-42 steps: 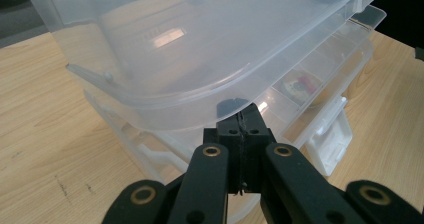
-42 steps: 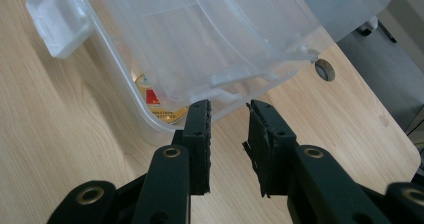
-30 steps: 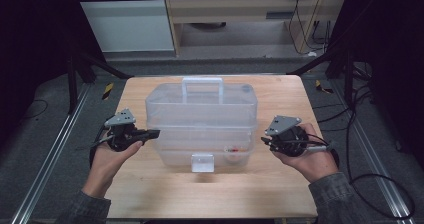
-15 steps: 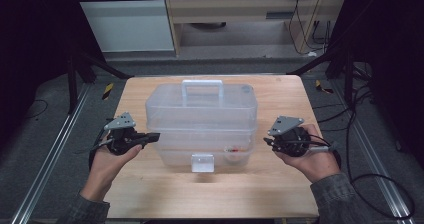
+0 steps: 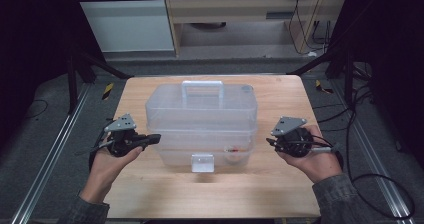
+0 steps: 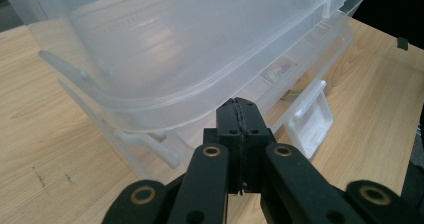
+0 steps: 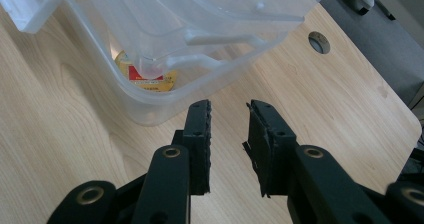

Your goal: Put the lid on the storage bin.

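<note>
A clear plastic toolbox (image 5: 200, 119) with a top handle (image 5: 202, 86) and a white front latch (image 5: 202, 162) stands mid-table. My left gripper (image 5: 156, 138) sits at the box's left side, shut with nothing held. In the left gripper view its joined tips (image 6: 240, 104) reach just under the lid rim of the box (image 6: 175, 44), near the latch (image 6: 312, 119). My right gripper (image 5: 269, 141) hovers off the box's right end, apart from it. In the right gripper view it (image 7: 229, 106) stands open over bare wood with nothing between the jaws. A yellow and red item (image 7: 145, 74) lies inside the box (image 7: 165, 14).
The wooden table (image 5: 280, 194) has bare wood in front of the box and at both sides. A round hole (image 7: 319, 41) sits in the tabletop near the right gripper. Cables (image 5: 370, 179) trail on the floor to the right. A cabinet (image 5: 240, 19) stands behind the table.
</note>
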